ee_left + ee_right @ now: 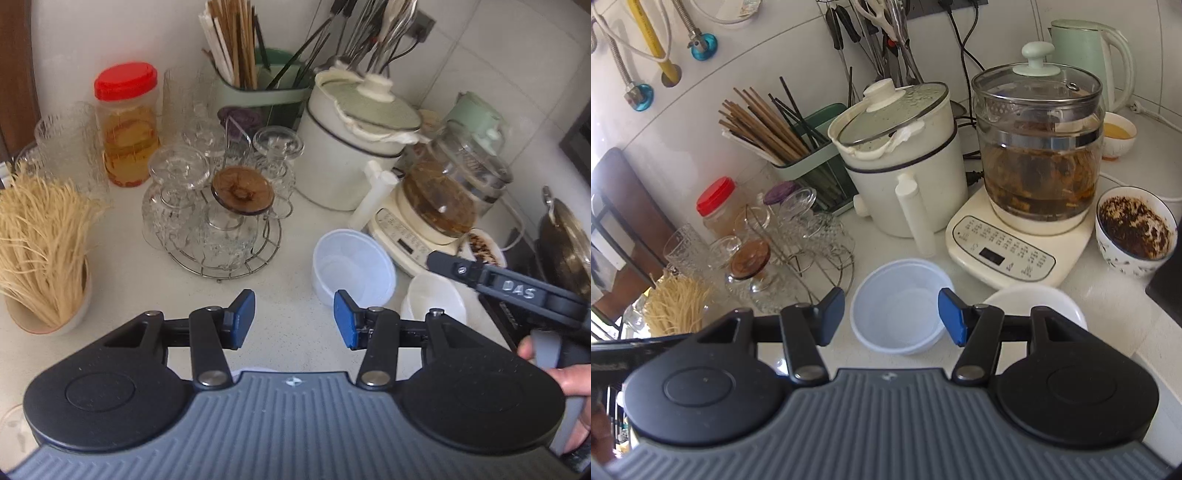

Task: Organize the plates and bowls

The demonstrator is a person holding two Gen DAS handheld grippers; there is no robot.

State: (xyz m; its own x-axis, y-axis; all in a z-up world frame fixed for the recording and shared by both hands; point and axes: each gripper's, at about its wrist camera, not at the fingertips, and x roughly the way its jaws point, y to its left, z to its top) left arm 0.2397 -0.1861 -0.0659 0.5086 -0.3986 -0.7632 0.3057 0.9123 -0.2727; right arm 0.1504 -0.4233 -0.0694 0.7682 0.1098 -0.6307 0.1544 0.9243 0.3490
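A: Bowls, position? Translucent bowl [899, 306] at lower centre of right wrist view, on the surface [1108, 306]; white bowl [1034, 301] just beside it, to the right.

B: Left gripper [294, 319]: jaws apart, nothing between. Right gripper [892, 317]: jaws apart, hovering above the translucent bowl, no contact.
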